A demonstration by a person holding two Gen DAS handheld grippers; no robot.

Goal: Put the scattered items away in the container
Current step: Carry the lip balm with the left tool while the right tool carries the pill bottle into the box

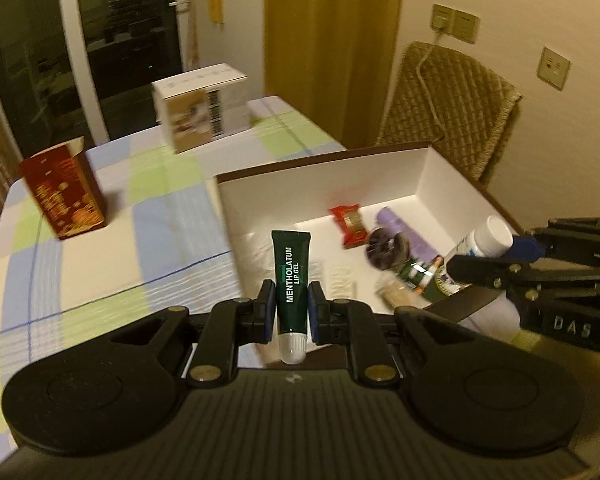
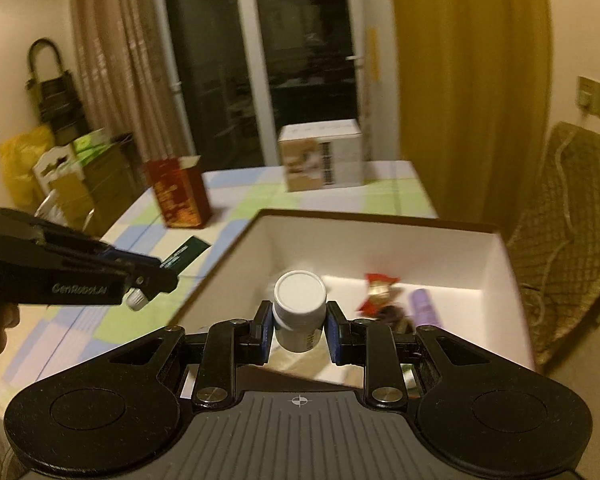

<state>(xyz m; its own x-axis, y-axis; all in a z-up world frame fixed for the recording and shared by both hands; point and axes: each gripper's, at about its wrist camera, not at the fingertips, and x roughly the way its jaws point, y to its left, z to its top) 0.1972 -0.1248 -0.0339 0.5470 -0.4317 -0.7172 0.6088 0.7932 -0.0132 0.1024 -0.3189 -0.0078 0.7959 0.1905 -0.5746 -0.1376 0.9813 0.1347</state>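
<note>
Gripping a small green tube [image 1: 292,276] just above its white cap, the left claw [image 1: 291,312] holds it at the near edge of the white box [image 1: 420,172]. That tube looks light and soft; squeezed at the firm shoulder by the cap it should not ooze or slip. Beside it the right claw [image 2: 298,326] pinches a white bottle [image 2: 300,308] around its body below the lid, hanging over the box's inside. I judge the bottle stiff, smooth and a little slippery, so a grip on the straight wall suits it. Farther in, a red packet [image 1: 350,222] and a purple roll [image 1: 392,220] lie on the box floor. Beyond, on the checked table [image 1: 112,216], stand a red carton [image 1: 66,194] and a pale carton [image 1: 200,108].
</note>
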